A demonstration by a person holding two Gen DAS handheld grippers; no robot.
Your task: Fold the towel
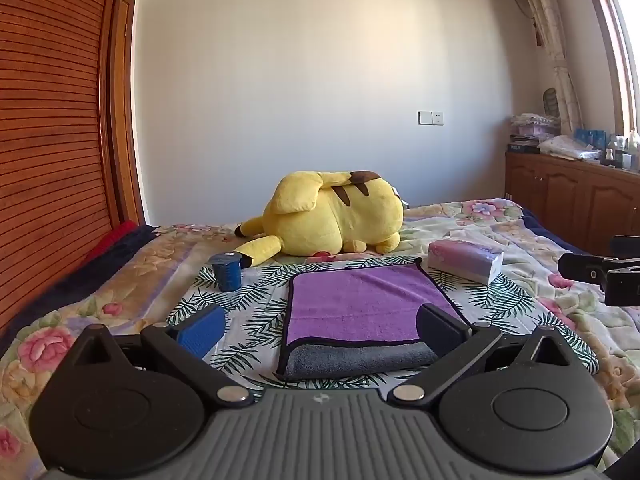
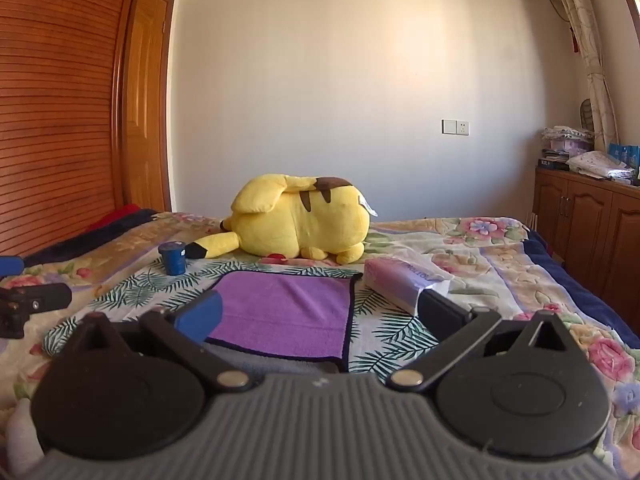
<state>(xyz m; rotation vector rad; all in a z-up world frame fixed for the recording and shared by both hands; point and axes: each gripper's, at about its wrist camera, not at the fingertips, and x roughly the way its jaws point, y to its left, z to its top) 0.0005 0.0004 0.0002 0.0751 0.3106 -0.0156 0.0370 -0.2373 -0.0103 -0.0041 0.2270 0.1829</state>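
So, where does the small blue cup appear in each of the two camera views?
Left wrist view: the blue cup stands left of centre, on the leaf-print cloth, beyond the far-left corner of the purple towel.
Right wrist view: the blue cup is further left and looks smaller, again past the towel's far-left corner.
Shared landmark: the black-tipped ear of the yellow plush toy lies just right of the cup.
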